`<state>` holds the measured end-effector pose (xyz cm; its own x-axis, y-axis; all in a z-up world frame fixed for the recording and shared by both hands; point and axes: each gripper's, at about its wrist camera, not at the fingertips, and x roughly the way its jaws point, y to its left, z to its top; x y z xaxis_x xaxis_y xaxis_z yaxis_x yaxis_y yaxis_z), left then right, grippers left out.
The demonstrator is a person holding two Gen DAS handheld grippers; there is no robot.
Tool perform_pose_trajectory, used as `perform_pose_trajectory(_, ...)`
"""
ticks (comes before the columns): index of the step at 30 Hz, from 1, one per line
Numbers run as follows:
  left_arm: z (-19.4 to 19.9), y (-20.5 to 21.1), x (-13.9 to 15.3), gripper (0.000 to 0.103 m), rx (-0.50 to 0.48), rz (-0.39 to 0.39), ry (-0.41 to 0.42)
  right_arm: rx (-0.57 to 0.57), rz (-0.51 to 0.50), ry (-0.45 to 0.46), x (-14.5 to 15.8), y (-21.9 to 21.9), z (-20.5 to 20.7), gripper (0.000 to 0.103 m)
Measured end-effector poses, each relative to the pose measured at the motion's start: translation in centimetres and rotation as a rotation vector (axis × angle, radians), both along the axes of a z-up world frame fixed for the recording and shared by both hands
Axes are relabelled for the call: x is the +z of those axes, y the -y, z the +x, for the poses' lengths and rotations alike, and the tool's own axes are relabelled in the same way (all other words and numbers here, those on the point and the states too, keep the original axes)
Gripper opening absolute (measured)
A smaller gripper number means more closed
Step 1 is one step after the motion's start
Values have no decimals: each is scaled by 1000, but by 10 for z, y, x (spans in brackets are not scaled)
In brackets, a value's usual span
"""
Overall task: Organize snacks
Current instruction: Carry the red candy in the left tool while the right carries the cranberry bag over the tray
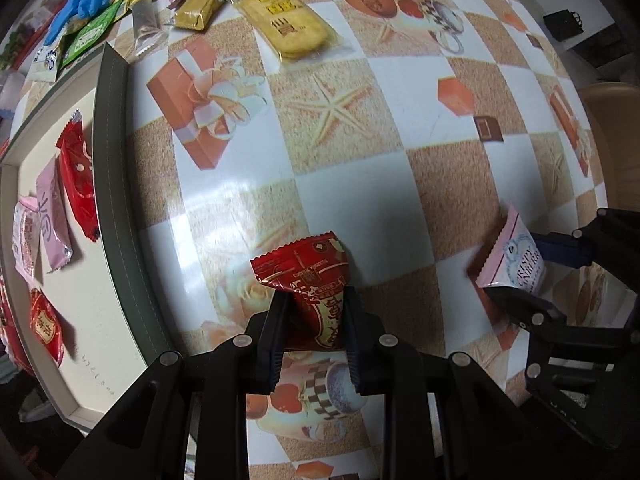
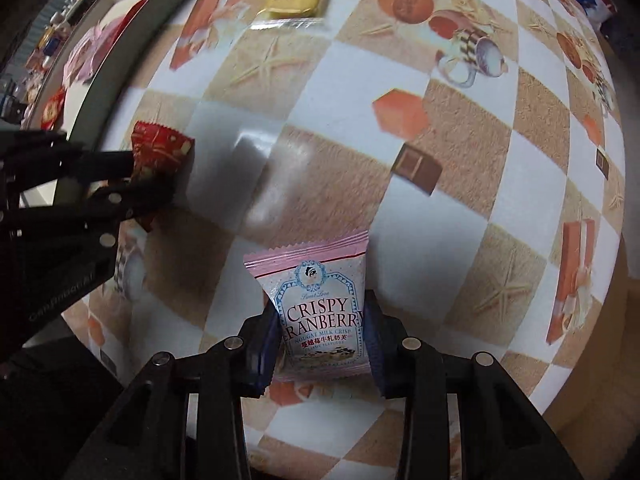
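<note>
Two snacks held: one per gripper, both above the table.
Red packet (image 1: 316, 280): pinched between the closed jaws of the left gripper (image 1: 314, 332), probably bound for the tray.
Pink cranberry packet (image 2: 320, 312): clamped in the right gripper (image 2: 322, 340), label facing the camera.
Tray (image 1: 116, 184): cream floor, grey rim, at the left; red and pink packets already lie inside, seemingly sorted.
Unsorted pile: yellow packet (image 1: 288, 24) and others at the far edge.
Table (image 1: 360, 168): glossy chequered cloth.
</note>
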<state>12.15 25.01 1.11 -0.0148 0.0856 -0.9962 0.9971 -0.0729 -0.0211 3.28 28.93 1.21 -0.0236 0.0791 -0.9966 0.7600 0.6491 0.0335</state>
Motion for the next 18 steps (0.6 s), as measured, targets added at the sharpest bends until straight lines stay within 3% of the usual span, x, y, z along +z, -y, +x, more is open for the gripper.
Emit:
perform_pose_trajectory(8,-3,-12,5,26,-17,25,15,84,-18,2,10,-29,12,39)
perform_pose_trajectory(18,-19,-36,21,19,-89,29,1,87,-30,13,19,-41,8,39)
